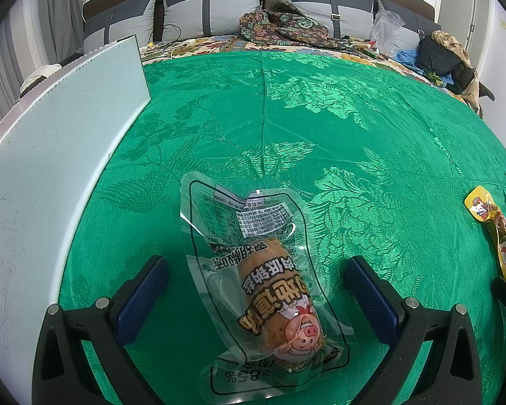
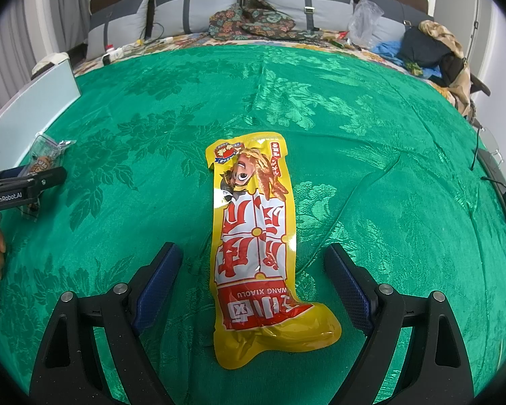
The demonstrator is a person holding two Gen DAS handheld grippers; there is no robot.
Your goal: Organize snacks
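A clear vacuum pack with a brown sausage and a pig cartoon (image 1: 270, 290) lies on the green cloth (image 1: 320, 118). My left gripper (image 1: 256, 266) is open, its jaws on either side of the pack, apart from it. A long yellow and red snack pouch (image 2: 256, 236) lies on the cloth in the right wrist view. My right gripper (image 2: 253, 260) is open, its jaws on either side of the pouch. The pouch also shows at the right edge of the left wrist view (image 1: 496, 233). The sausage pack (image 2: 44, 158) and left gripper (image 2: 27, 182) show at far left of the right wrist view.
A pale upright board (image 1: 50, 155) stands along the left edge of the cloth. Behind the cloth is a bed with grey pillows (image 1: 212, 10), a patterned blanket (image 1: 280, 27), a plastic bag (image 1: 386, 30) and a pile of clothes (image 1: 448, 57).
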